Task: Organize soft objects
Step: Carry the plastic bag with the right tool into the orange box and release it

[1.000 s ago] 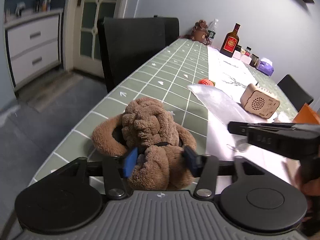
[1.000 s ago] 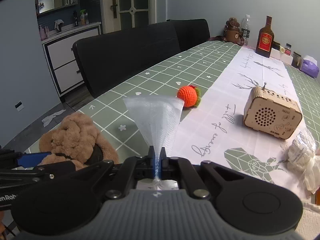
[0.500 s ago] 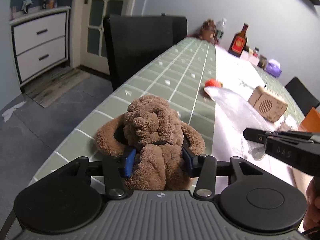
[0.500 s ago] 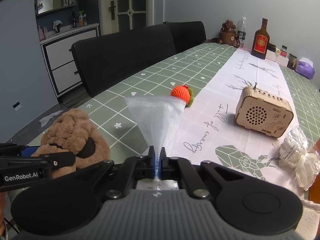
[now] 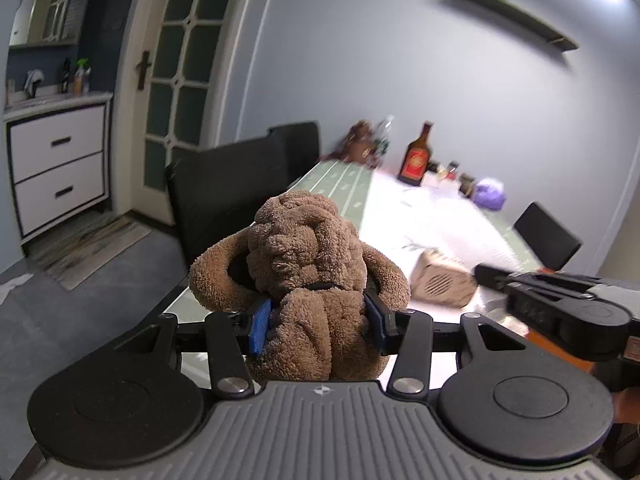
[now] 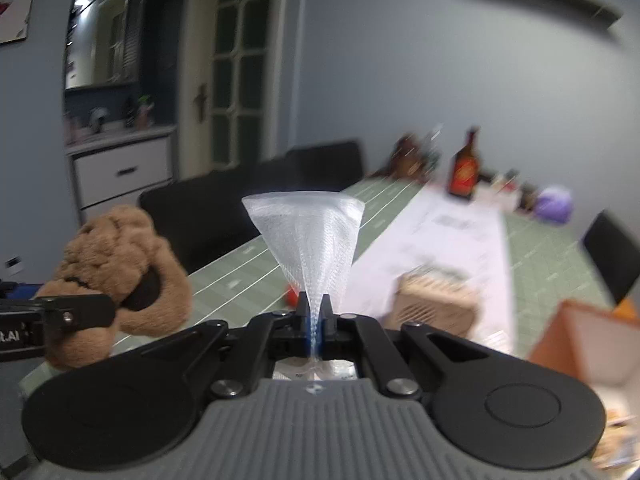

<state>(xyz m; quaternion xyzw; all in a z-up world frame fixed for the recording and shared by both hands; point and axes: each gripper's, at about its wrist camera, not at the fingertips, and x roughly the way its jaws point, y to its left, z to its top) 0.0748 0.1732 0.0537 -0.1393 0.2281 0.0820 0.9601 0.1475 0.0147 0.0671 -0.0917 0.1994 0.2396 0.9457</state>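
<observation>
Table (image 5: 344, 184): a long top is seen, covered by a green grid-patterned cloth with a white runner (image 6: 436, 236) laid along it; black chairs (image 5: 240, 184) are set at its edge.
Orange box (image 6: 580, 344): it is seen blurred at the right of the right wrist view, near the table's near end.
Brown plush toy (image 5: 308, 276): it is held up off the table, clamped at its middle between the blue pads (image 5: 259, 326) of the left gripper (image 5: 318, 326).
Left gripper: its fingers are clenched on the toy, whose fur is pressed in at both sides.
Clear mesh bag (image 6: 306, 236): it is fanned upward from the right gripper (image 6: 315, 312), beside the toy.
Right gripper: its fingers are closed tight, with the bag's gathered end pinched between them.
Wooden radio (image 5: 442, 286): it is seen standing on the runner.
Bottle (image 6: 464, 170): it is stood upright at the table's far end.
</observation>
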